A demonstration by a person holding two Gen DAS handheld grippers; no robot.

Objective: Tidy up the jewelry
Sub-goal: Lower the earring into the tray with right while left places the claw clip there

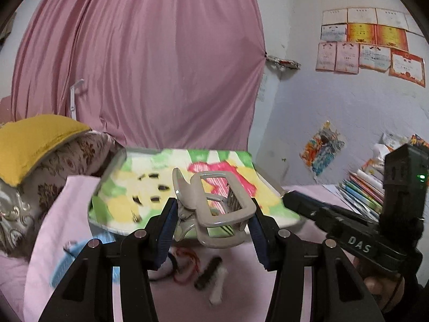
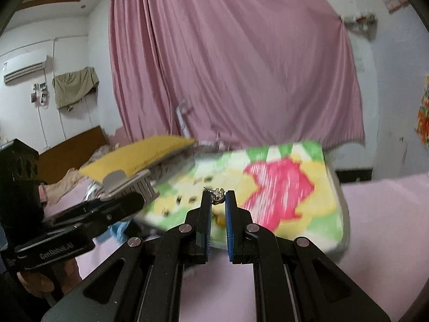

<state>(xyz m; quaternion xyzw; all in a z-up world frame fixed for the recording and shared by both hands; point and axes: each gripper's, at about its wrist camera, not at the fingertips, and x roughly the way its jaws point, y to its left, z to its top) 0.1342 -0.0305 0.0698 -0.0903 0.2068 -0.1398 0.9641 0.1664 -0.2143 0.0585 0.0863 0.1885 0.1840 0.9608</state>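
My left gripper [image 1: 213, 209] is shut on a large beige hair claw clip [image 1: 214, 209] and holds it above the near edge of a tray [image 1: 107, 171] lined with a green, yellow and pink cloth. Small dark hair clips [image 1: 154, 187] lie on the cloth. My right gripper [image 2: 217, 197] is shut on a small silver piece of jewelry [image 2: 217, 197] at its tips, over the same tray [image 2: 337, 187]. The left gripper with the claw clip [image 2: 128, 185] shows at the left of the right wrist view. The right gripper's body [image 1: 356, 230] shows at the right of the left wrist view.
The tray rests on a pink bedsheet [image 1: 241, 295]. A red cord [image 1: 187, 265], a dark clip [image 1: 207, 272] and a blue item [image 1: 69, 257] lie on the sheet below the left gripper. A yellow pillow [image 1: 34, 139] is left, stacked books [image 1: 362, 187] right, a pink curtain [image 1: 161, 67] behind.
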